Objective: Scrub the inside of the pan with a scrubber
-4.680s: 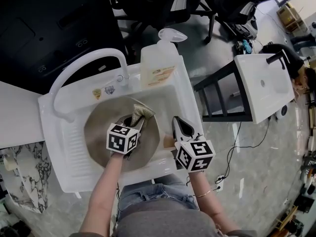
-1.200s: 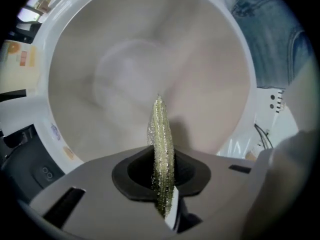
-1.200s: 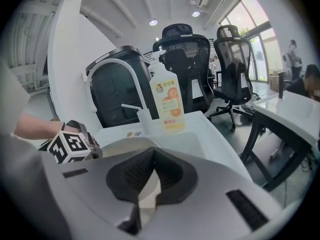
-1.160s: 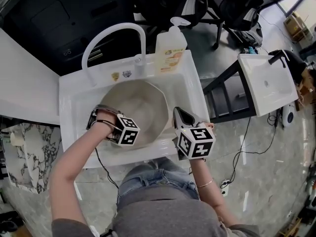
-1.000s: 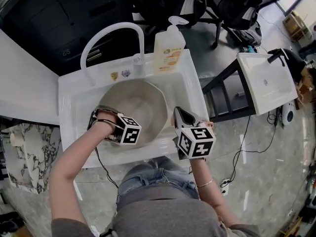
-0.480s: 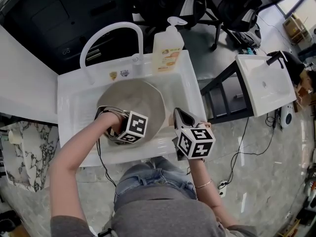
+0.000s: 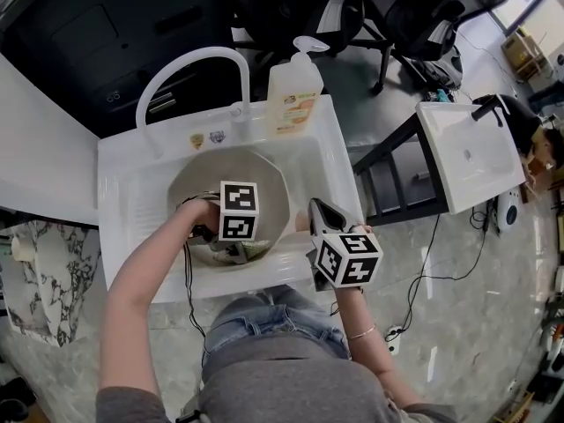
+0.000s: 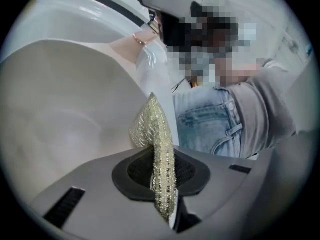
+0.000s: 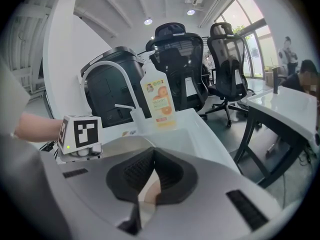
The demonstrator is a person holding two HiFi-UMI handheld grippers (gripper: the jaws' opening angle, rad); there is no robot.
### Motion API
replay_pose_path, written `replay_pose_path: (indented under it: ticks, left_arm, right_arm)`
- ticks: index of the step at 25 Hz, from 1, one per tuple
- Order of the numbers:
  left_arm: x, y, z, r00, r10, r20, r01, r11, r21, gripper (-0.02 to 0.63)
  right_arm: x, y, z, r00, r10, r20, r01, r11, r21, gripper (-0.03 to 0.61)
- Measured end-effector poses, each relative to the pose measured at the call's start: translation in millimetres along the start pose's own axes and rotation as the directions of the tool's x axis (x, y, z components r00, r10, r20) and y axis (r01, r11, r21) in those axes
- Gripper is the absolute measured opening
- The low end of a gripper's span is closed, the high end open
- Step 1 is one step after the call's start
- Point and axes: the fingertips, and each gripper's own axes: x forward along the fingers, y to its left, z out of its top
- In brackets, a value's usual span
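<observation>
A white sink (image 7: 123, 203) has a tall bent tap (image 7: 196, 53) and a pump bottle of soap (image 7: 293, 97) at its back edge. Black chairs (image 9: 177, 64) stand behind it (two, side by side), and another small white sink (image 7: 467, 152) sits off right.

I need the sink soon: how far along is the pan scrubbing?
Done: the left gripper is clamped on the glittery yellow-green scrubber, and the right gripper grips the tan pan handle. In hand: the scrubber is at the near inner wall of the round grey pan. Left: how much remains unscrubbed is not visible.
</observation>
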Motion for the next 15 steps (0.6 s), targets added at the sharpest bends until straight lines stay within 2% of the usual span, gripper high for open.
replay_pose_path:
  ticks: [2, 4, 6, 8, 10, 11, 15]
  left_arm:
    - [-3.8, 0.0, 12.6, 0.995, -0.029, 0.091, 0.03, 1.0, -0.01, 0.061]
    - [-9.7, -0.7, 25.1, 0.978, -0.058, 0.198, 0.061, 0.998, -0.012, 0.061]
    - [-17.1, -0.7, 37.5, 0.946, -0.079, 0.315, 0.089, 0.996, -0.017, 0.061]
    - [-24.5, 2.2, 48.4, 0.901, -0.087, 0.426, 0.11, 0.993, -0.03, 0.061]
    - [-33.2, 8.5, 57.9, 0.841, -0.083, 0.534, 0.134, 0.989, -0.057, 0.061]
    - [-38.4, 12.6, 62.8, 0.803, -0.076, 0.591, 0.148, 0.986, -0.074, 0.061]
    - [-58.0, 32.6, 81.0, 0.631, 0.002, 0.775, 0.179, 0.972, -0.149, 0.061]
  right_arm:
    - [2.2, -0.2, 1.8, 1.0, 0.004, -0.001, -0.004, 1.0, 0.001, 0.011]
    - [5.1, 1.0, 4.0, 1.0, 0.01, -0.002, -0.01, 1.0, -0.003, 0.011]
    - [8.2, 2.5, 5.5, 1.0, 0.015, -0.006, -0.015, 1.0, -0.011, 0.011]
    - [11.5, 3.3, 6.1, 1.0, 0.021, -0.012, -0.021, 1.0, -0.017, 0.011]
    - [15.0, 4.0, 6.9, 0.999, 0.028, -0.017, -0.028, 0.999, -0.018, 0.011]
    - [16.6, 4.6, 7.3, 0.999, 0.031, -0.019, -0.031, 0.999, -0.017, 0.011]
    - [22.6, 6.9, 9.5, 0.999, 0.041, -0.024, -0.042, 0.999, -0.018, 0.011]
